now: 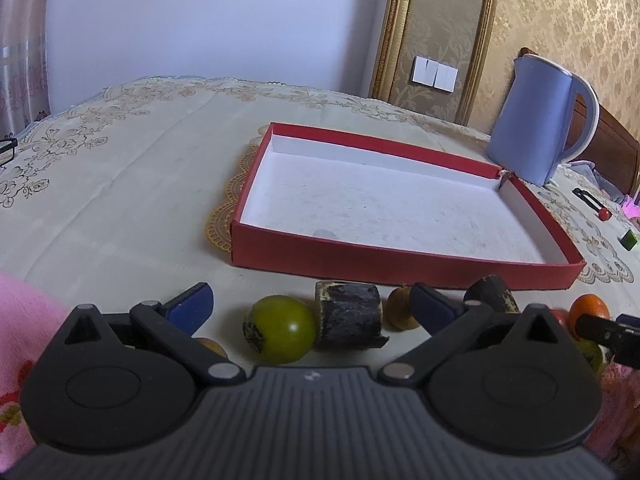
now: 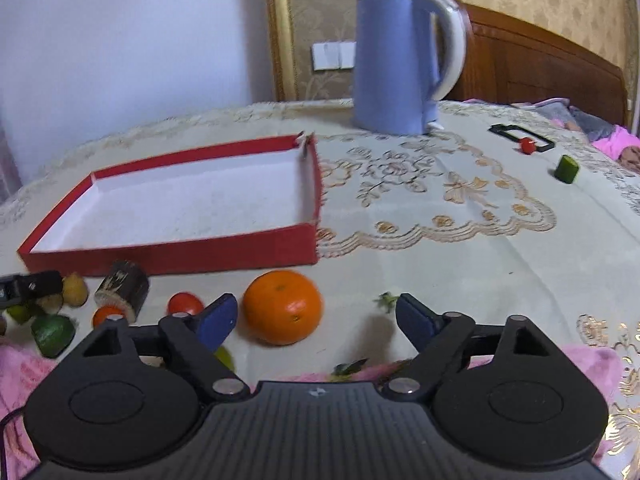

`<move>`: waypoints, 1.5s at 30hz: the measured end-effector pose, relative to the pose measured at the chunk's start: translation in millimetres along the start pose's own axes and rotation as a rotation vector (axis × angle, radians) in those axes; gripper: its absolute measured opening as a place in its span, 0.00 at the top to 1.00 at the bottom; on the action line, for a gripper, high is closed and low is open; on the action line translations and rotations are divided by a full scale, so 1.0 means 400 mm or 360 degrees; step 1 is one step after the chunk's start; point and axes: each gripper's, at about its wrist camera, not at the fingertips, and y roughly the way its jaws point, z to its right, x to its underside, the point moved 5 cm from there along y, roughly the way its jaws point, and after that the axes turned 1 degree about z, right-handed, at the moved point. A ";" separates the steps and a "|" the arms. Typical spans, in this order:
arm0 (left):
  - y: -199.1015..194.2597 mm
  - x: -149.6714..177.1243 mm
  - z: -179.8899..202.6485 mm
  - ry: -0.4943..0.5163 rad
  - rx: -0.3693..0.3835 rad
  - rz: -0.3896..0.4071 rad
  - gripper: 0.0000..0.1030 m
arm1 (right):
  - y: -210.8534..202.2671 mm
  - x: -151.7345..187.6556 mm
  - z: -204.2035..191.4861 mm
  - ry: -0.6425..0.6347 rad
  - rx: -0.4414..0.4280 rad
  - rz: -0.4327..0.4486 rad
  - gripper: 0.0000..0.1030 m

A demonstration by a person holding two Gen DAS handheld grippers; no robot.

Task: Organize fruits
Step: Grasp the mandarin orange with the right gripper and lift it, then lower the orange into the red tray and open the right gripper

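Fruits: a loose row on the tablecloth (image 2: 460,264) along the near wall of the red box (image 1: 320,256), none inside it yet.
Red box: shallow, white-lined, open-topped; it lies beyond the fruit in both views.
Left gripper (image 1: 312,306): jaws spread wide, holding nothing, low over the cloth.
Green fruit (image 1: 280,328): round, just ahead of the left gripper and between its fingers, a little toward the left finger; not touched.
Dark cylinder (image 1: 348,314): a stubby blackened piece lying on its side, touching or nearly touching the green fruit on its right; its long axis runs roughly across the jaws.
Small brown fruit (image 1: 402,308): beside the right finger of the left gripper, close to the box wall.
Right gripper (image 2: 316,318): jaws apart, empty.
Orange (image 2: 283,306): round, sitting between the right gripper's fingers, nearer the left finger, slightly ahead of the tips; no long axis to align with.
Small red tomato (image 2: 185,304): just outside the right gripper's left finger.
Nearer hand: each gripper has its own fruit framed; the right hand is nearer the orange, the left nearer the green fruit.
Likely next move: a short advance and a close, then a lift over the near wall.
Risk: the left jaws may catch the dark cylinder along with the green fruit.
Kettle (image 2: 400,64): blue, upright behind the box, well apart from the fruit.
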 end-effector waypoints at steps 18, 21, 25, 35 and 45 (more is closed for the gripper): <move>0.002 -0.004 -0.004 0.0003 0.0005 0.0004 0.00 | 0.014 0.000 -0.034 -0.0068 -0.0101 -0.0038 0.58; 0.001 -0.002 -0.006 0.0001 0.0010 0.0012 0.00 | 0.009 0.000 -0.039 -0.0109 -0.0066 -0.0012 0.58; 0.001 0.000 -0.005 0.0001 0.0017 0.0023 0.00 | 0.005 -0.008 -0.033 -0.0108 -0.0048 0.0016 0.58; 0.007 -0.001 -0.005 -0.0001 0.0055 0.0030 0.00 | 0.007 -0.125 -0.061 -0.0213 -0.0037 0.0222 0.58; 0.010 0.000 -0.004 0.0008 0.0069 0.0022 0.00 | 0.223 -0.212 -0.151 -0.0312 -0.0103 0.0024 0.58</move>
